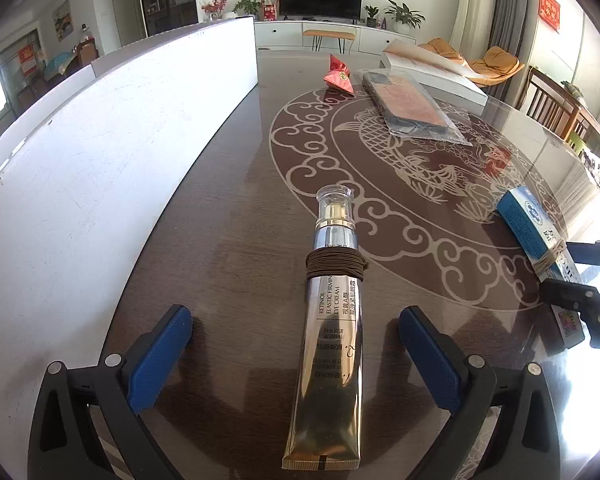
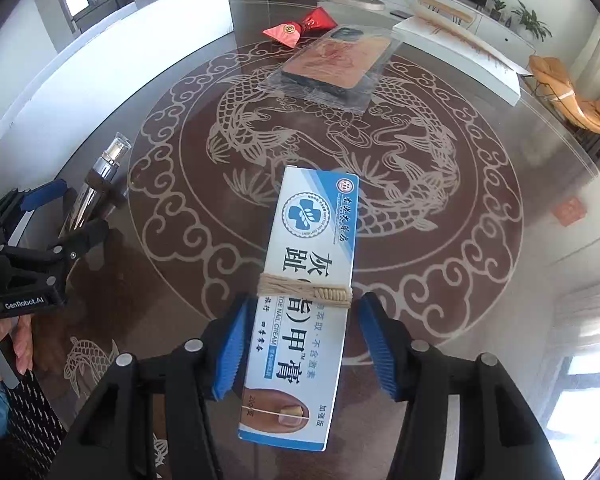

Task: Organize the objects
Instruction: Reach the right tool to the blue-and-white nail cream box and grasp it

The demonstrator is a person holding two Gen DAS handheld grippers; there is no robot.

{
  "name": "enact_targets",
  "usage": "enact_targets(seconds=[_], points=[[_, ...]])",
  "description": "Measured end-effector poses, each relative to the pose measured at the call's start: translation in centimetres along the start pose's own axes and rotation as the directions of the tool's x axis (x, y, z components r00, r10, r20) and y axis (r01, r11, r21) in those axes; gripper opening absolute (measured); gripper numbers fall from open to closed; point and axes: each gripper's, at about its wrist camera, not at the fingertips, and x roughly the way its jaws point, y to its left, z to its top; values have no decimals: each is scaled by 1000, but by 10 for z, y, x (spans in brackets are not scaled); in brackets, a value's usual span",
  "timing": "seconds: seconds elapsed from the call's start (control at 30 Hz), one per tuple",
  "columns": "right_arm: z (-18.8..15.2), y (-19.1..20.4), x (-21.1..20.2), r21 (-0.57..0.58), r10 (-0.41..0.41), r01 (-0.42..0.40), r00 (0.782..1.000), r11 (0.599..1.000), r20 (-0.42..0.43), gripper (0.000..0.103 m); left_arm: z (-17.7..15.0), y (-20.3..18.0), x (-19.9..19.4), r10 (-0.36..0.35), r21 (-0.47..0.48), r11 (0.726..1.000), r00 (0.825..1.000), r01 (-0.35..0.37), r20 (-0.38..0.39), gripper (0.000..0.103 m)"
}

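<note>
On the counter (image 1: pixel 228 216), a dark glass-topped surface with a pale dragon-and-cloud pattern, two bound items lie within reach of the two grippers.

Left gripper (image 1: pixel 296 340): the blue-padded fingers (image 1: pixel 160 356) are spread wide, one on each side of the eye cream tube (image 1: pixel 332 352). Neither pad touches the tube. The tube lies flat between them, its clear cap pointing away from the camera, with a brown cord (image 1: pixel 336 266) wound around its neck.

Right gripper (image 2: pixel 304 344): the fingers (image 2: pixel 230 356) straddle the nail cream box (image 2: pixel 304 304), a blue-and-white carton that runs lengthwise between them. The left pad sits against the box edge; a narrow gap shows at the right pad, so the fingers are not clamped on it. A tan twine (image 2: pixel 306 292) is wrapped around the middle of the box, just beyond the fingertips.

Farther back on the counter lie a flat item in a clear plastic bag (image 2: pixel 336 68) and a red foil packet (image 2: pixel 300 26), just beside each other. A white box (image 2: pixel 460 52) rests near the far right edge. A white panel (image 1: pixel 100 152) stands along the left side of the counter.
</note>
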Motion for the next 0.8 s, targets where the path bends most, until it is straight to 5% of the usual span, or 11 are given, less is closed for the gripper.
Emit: enact_targets(seconds=[0.07,0.13,0.8], points=[[-26,0,-4,42,-70,67,995,997,72,97,0,0,0,0,0,1000,1000,0,0,103],[-44,-4,-10,91,-91,77,982,993,165,101,0,0,0,0,0,1000,1000,0,0,103],[-48,-23,-10,137,-87,62,978,989,189,103,1,0,1,0,-1,1000,1000,0,0,103]])
